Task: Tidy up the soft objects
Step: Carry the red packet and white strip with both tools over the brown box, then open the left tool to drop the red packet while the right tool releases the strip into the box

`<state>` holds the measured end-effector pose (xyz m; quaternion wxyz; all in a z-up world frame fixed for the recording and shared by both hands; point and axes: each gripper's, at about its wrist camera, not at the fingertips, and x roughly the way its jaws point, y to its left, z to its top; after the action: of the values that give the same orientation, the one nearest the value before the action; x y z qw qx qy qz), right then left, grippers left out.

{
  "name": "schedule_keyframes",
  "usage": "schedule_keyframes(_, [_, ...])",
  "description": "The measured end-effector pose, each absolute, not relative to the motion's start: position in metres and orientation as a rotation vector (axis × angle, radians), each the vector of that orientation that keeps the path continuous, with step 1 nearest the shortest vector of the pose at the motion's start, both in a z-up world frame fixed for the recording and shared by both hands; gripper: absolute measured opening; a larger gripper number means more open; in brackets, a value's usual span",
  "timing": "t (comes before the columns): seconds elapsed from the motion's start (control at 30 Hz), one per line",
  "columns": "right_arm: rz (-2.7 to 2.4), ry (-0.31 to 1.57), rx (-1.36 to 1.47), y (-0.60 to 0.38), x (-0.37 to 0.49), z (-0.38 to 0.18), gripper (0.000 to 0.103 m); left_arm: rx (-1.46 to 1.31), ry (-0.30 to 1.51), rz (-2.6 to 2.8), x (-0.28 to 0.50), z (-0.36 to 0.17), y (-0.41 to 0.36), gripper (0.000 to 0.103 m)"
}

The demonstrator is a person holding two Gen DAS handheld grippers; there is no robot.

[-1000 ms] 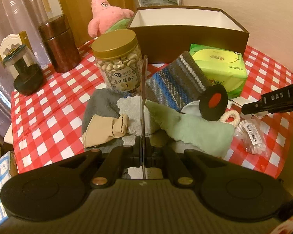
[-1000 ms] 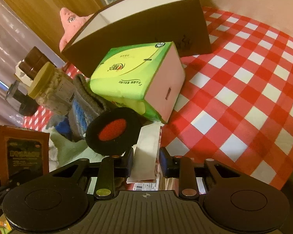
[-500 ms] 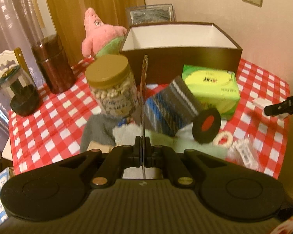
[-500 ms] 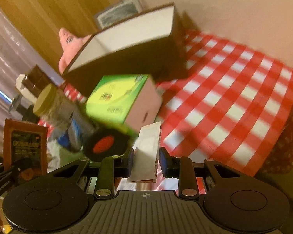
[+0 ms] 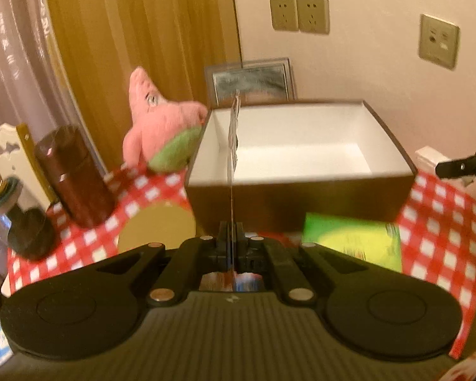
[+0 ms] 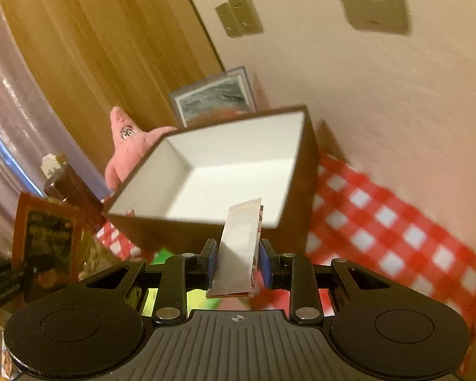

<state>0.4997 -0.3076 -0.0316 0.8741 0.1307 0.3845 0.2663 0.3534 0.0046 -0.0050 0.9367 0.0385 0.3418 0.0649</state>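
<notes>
Transfer step in hand. Left gripper (image 5: 231, 238) is clamped on a thin brown sachet (image 5: 233, 146), seen edge-on and raised before the open brown box (image 5: 301, 187). Right gripper (image 6: 238, 263) pinches a white folded packet (image 6: 240, 244) in front of the box's near wall. The box interior appears empty. Judged next: carry both items over the rim, then release inside.
</notes>
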Motion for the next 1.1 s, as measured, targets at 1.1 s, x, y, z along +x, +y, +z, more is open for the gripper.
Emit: schedule_keyframes(1.1, [0.634, 0.851, 0.176, -0.25, 0.654, -0.073, 0.041, 0.044, 0.772, 0.035, 0.613, -0.018, -0.004, 0.043])
